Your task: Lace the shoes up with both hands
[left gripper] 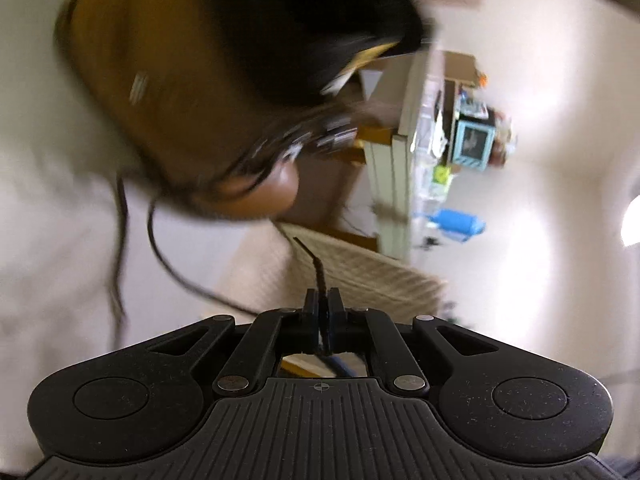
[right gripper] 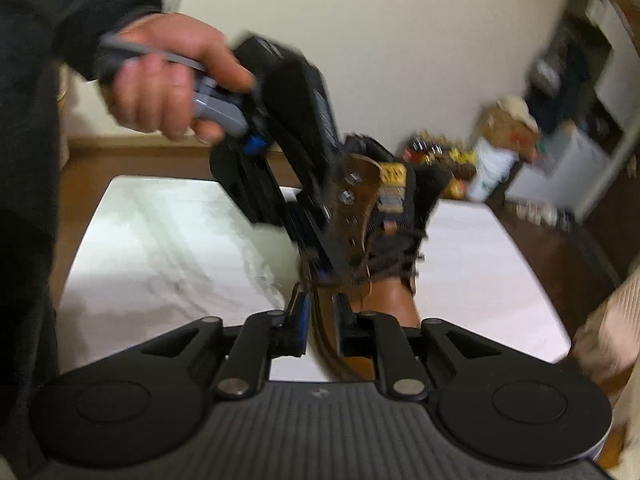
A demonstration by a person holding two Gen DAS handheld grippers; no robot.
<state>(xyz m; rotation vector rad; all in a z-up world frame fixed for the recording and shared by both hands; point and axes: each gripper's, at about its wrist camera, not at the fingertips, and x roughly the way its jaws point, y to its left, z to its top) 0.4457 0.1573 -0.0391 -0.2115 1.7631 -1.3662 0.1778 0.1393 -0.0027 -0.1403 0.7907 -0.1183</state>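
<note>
1. The boot (right gripper: pixel 372 240) is the landmark here: brown leather, sitting on the white table (right gripper: pixel 160 232), toe towards the right wrist camera, dark lace (right gripper: pixel 384 256) criss-crossing its tongue

2. The left gripper (left gripper: pixel 323 300) is pinching a dark lace end (left gripper: pixel 318 270) with its jaws nearly shut; the tip is poking out just past the pads. From the right wrist view it's sitting tilted over the boot's left eyelet row, with the person's hand (right gripper: pixel 168 80) gripping its handle

3. The right gripper (right gripper: pixel 320 312) is at the boot's toe end with jaws partly open, straddling the boot's front edge. The pads don't look like they're pressing on anything, so I'm reading it as empty

4. My guess at the step: pulling the lace through an eyelet. Which eyelet, can't tell, too blurry

5. To do it well: keep the left pinch tight and pull along the line of the lace, not sideways, or the end is going to slip out

6. The right one should be steadying the boot or taking up slack close to the eyelets, so the boot isn't sliding on the table
</note>
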